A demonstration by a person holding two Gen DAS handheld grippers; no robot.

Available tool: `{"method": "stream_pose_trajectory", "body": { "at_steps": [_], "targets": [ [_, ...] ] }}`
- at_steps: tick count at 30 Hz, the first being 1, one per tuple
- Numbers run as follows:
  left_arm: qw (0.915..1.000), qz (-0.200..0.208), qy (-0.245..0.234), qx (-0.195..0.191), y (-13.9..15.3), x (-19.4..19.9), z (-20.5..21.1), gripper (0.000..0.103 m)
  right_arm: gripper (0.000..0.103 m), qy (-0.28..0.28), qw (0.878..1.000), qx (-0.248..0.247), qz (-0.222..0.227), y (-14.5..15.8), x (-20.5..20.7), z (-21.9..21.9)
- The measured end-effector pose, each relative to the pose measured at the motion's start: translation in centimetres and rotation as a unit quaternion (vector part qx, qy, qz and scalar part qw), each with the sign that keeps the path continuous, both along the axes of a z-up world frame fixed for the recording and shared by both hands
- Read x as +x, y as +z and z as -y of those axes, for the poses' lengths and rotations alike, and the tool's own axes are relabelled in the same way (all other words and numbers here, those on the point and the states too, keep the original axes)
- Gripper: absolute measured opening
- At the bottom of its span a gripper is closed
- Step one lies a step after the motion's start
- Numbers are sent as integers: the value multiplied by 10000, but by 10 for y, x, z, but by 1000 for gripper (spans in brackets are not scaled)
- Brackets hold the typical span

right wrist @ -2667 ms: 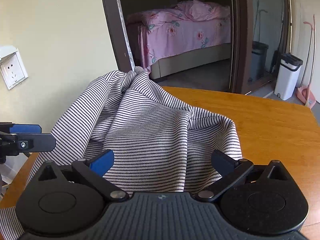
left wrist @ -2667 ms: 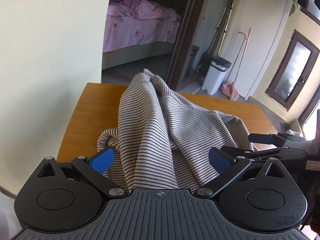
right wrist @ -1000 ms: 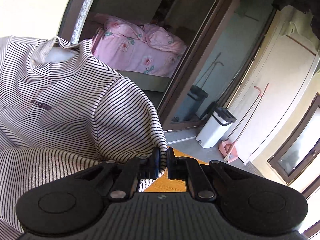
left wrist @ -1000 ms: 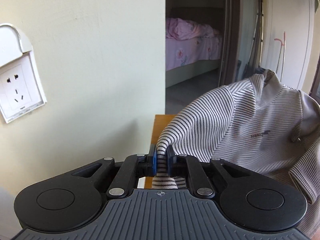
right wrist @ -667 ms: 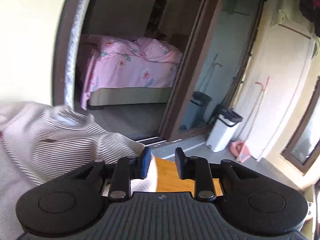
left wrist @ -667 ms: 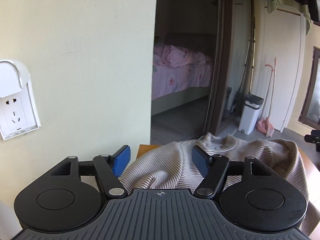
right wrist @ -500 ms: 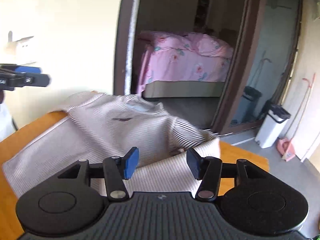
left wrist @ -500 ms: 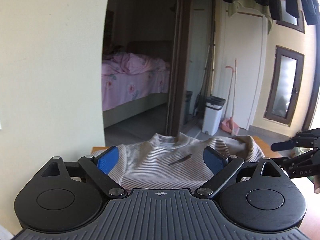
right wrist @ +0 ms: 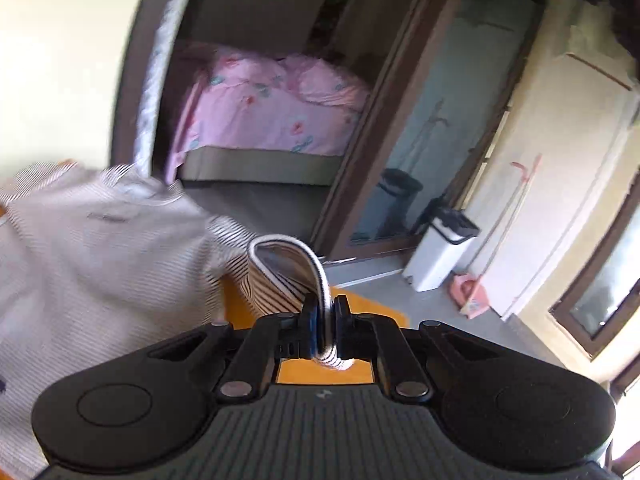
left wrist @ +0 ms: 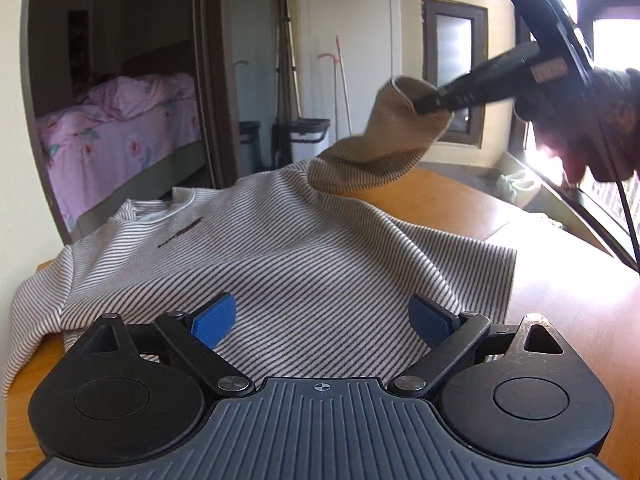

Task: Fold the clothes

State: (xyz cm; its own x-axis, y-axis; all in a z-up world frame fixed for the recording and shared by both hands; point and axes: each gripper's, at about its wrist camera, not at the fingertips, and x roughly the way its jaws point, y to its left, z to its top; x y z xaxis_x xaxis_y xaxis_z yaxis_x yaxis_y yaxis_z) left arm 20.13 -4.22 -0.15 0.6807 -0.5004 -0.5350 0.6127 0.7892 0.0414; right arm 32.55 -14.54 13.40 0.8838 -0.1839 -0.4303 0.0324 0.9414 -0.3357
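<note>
A grey-and-white striped shirt [left wrist: 280, 264] lies spread face up on the wooden table [left wrist: 560, 280], its collar toward the far edge. My left gripper [left wrist: 324, 320] is open and empty just above the shirt's near hem. My right gripper [right wrist: 325, 328] is shut on the cuff of the shirt's right sleeve [right wrist: 288, 264] and holds it lifted off the table. The left wrist view shows this gripper [left wrist: 428, 106] raised at the upper right with the sleeve [left wrist: 384, 152] hanging from it. The shirt body [right wrist: 100, 248] looks blurred in the right wrist view.
The table ends just beyond the collar, before an open doorway to a room with a pink bed [left wrist: 120, 136]. A white bin [right wrist: 440, 256] and a pink dustpan [right wrist: 468, 292] stand on the floor at right. A window [left wrist: 600, 160] runs along the table's right side.
Both grippers let go of the lifted shirt and it dropped flat on the table. The right gripper has since shut on the right sleeve cuff and raised it. The left gripper stays open.
</note>
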Motion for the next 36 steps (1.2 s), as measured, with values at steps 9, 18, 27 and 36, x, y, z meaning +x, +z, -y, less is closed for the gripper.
{"method": "stream_pose_trajectory", "body": {
  "at_steps": [9, 18, 27, 36],
  "targets": [
    [9967, -592, -306, -472, -6, -16, -3, 97, 3, -219, 9924, 955, 748, 81, -6, 49],
    [9843, -931, 587, -1379, 12, -21, -66, 102, 3, 1325, 9806, 1306, 609, 100, 30, -72],
    [9512, -1278, 1803, -2153, 30, -24, -141, 103, 3, 2380, 9638, 1176, 232, 93, 68, -192],
    [9058, -1654, 2719, -2796, 24, -3, -193, 103, 28, 2407, 9613, 1304, -318, 55, 80, -213]
  ]
}}
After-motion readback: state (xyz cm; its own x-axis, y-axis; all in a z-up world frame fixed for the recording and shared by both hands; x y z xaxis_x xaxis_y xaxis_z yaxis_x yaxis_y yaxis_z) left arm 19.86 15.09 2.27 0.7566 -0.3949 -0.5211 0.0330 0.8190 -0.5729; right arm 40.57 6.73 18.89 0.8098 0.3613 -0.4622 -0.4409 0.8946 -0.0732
